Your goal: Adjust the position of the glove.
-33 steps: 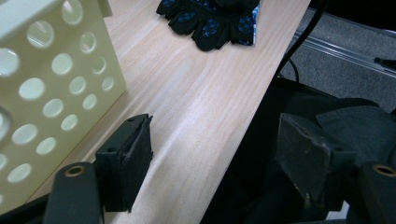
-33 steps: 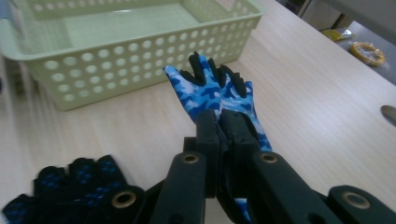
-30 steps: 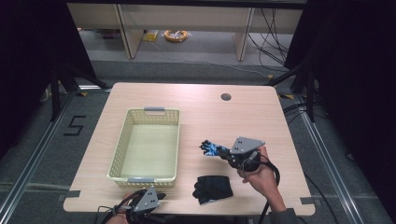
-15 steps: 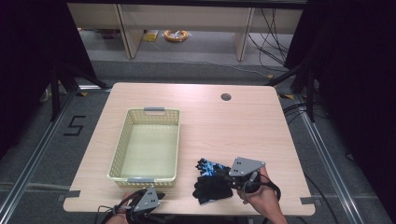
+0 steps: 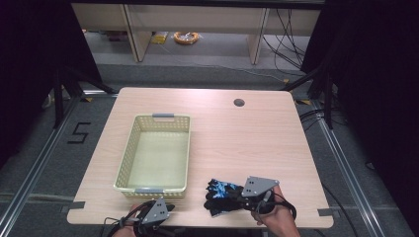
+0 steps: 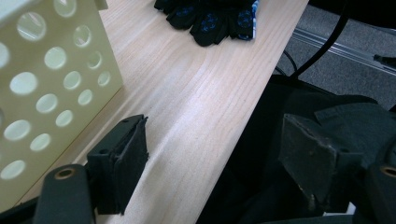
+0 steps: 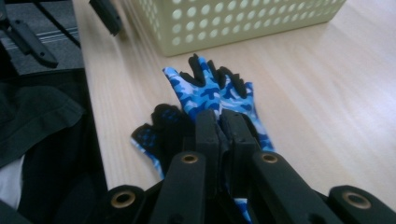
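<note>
My right gripper [image 7: 222,125] is shut on the cuff end of a blue camouflage glove [image 7: 205,91], whose black fingertips point toward the basket. The glove hangs low over the table, partly on a second glove [image 7: 161,127] that lies palm up, black with blue dots. From above, both gloves [image 5: 220,193] form one heap near the front edge, with the right gripper [image 5: 238,196] just right of them. My left gripper [image 6: 215,158] is open and holds nothing, half over the table's front edge. It sits at the bottom of the high view [image 5: 165,216], in front of the basket.
A pale yellow perforated basket [image 5: 163,117] stands empty on the left half of the wooden table [image 5: 237,138]; its wall [image 6: 42,79] is close beside my left jaw. A cable hole [image 5: 239,102] is at the back right. Dark clothing lies below the front edge.
My right gripper has come down and toward the front edge with the blue glove, bringing it from above the table onto the black glove. The left gripper has stayed put.
</note>
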The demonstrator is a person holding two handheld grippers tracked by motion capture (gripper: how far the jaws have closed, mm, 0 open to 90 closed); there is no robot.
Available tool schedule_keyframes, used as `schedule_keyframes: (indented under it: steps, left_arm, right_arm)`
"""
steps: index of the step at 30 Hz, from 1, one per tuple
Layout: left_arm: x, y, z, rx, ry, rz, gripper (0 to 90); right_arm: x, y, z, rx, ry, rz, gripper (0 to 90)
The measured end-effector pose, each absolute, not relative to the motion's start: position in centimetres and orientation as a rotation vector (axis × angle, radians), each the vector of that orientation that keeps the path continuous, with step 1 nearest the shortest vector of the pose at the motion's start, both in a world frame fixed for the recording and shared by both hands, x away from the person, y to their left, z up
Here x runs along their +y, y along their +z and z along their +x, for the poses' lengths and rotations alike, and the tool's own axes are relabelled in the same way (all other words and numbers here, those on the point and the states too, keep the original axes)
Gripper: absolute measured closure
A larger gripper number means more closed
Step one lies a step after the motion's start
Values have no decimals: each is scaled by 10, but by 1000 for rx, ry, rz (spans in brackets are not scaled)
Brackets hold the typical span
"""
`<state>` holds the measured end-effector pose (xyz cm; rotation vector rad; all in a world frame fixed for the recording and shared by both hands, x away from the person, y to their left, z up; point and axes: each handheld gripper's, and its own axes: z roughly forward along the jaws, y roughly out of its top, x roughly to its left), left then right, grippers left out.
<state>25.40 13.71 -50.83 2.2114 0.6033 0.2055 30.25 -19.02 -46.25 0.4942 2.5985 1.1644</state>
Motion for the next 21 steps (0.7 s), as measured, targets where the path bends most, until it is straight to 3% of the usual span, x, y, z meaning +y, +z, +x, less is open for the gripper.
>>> schedule_keyframes:
  steps: [21]
  left_arm:
    - [136, -510, 253, 622, 197, 2228, 234]
  right_arm:
    - [-182, -492, 286, 2778, 1009, 461, 845]
